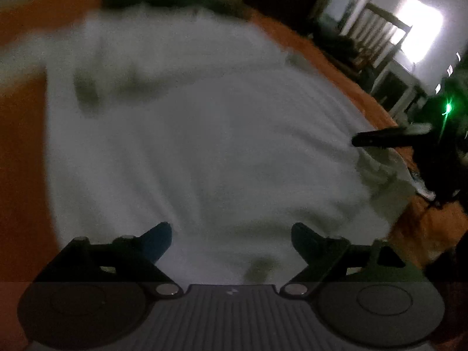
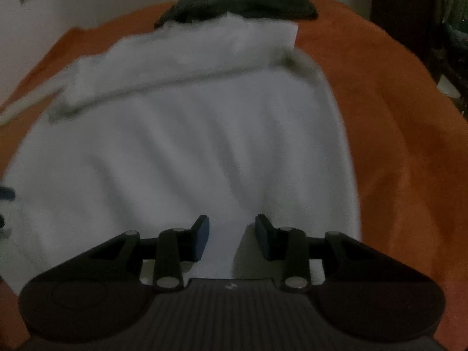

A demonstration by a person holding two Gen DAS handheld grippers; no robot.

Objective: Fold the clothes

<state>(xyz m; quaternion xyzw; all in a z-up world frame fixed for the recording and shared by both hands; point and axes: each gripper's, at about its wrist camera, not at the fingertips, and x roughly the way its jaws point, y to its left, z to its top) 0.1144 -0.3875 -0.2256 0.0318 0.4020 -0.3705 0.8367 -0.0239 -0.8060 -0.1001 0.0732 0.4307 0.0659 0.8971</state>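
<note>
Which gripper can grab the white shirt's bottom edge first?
Probably the right gripper: its jaws are open with a raised fold of the white shirt between them. The left gripper is open wider over flat cloth.

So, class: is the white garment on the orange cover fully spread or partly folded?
Partly folded: the white garment has its far part doubled over in a raised band; the rest lies spread.

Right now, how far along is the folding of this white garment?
Early. The white garment lies spread on the orange cover, one sleeve apparently folded across its top. Both the left gripper and right gripper are open at the near hem, holding nothing. The main folds remain.
</note>
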